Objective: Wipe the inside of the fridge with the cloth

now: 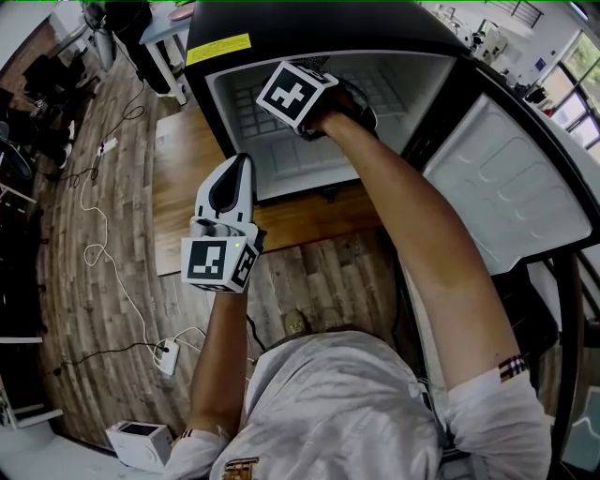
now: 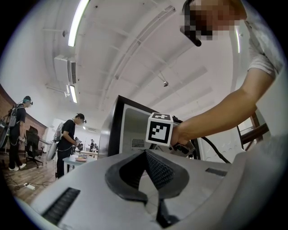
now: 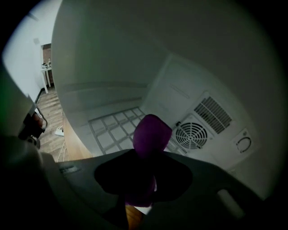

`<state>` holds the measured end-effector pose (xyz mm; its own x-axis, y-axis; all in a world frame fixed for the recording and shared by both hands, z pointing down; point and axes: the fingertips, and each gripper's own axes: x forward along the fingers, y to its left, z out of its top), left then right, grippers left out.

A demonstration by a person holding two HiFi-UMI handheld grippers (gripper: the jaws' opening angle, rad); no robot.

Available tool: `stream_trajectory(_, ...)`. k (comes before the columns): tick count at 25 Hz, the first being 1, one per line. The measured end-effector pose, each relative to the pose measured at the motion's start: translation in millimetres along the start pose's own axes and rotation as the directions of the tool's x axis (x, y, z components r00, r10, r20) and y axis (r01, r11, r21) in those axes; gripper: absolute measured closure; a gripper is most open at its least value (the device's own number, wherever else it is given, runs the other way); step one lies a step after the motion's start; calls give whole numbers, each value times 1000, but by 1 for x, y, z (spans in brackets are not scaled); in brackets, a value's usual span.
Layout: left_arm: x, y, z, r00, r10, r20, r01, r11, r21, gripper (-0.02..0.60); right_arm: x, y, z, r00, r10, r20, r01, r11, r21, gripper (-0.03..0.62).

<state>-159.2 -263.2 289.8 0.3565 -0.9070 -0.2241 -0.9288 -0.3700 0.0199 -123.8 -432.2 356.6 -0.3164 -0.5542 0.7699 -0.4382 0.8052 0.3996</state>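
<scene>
The cloth (image 3: 150, 134) (purple, bunched) is clamped between the jaws of the right gripper (image 3: 145, 157), inside the fridge (image 3: 112, 67). It is close to the wire shelf (image 3: 114, 130) and the fan grille (image 3: 191, 132) on the far wall; contact cannot be confirmed. The door (image 1: 511, 187) stands open at right. The left gripper (image 1: 232, 183) hovers outside on the near side, jaws together with nothing between them.

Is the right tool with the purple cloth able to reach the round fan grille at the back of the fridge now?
Probably yes. The right tool, shut on the purple cloth, is inside the open black fridge, and nothing stands between the cloth and the round fan grille.
</scene>
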Motion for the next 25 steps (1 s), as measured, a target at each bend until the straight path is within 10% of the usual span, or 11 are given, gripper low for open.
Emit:
stream_trajectory(16, 36, -41, -14, 996, -91, -13, 91, 996, -18, 583, -27, -104, -122, 973, -177, -146, 196, 972, 127, 484)
stream_trajectory(25, 43, -43, -17, 995, -102, -21, 101, 995, -20, 582, -39, -94, -110, 978, -177, -106, 190, 973, 128, 485)
